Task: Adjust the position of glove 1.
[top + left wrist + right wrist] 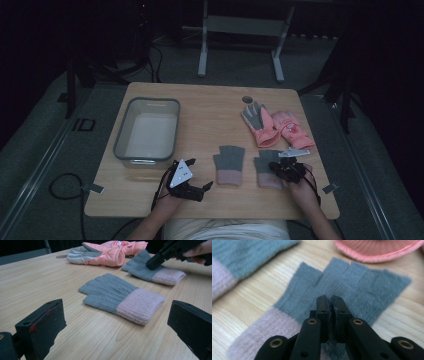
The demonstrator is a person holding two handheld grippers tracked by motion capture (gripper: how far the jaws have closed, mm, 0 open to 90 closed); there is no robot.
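Note:
Two grey knit gloves with pink cuffs lie side by side near the table's front. My right gripper rests on the right-hand grey glove, jaws shut together with a pinch of its knit between them, just above the cuff. The left gripper view shows that gripper pressing down on this farther glove. The left-hand grey glove lies flat and untouched. My left gripper hovers low to its left, pointing at it with jaws wide open and nothing between them.
A pair of pink padded gloves lies behind the grey ones, one palm up. A clear plastic bin stands at the left of the wooden table. A round hole sits near the far edge.

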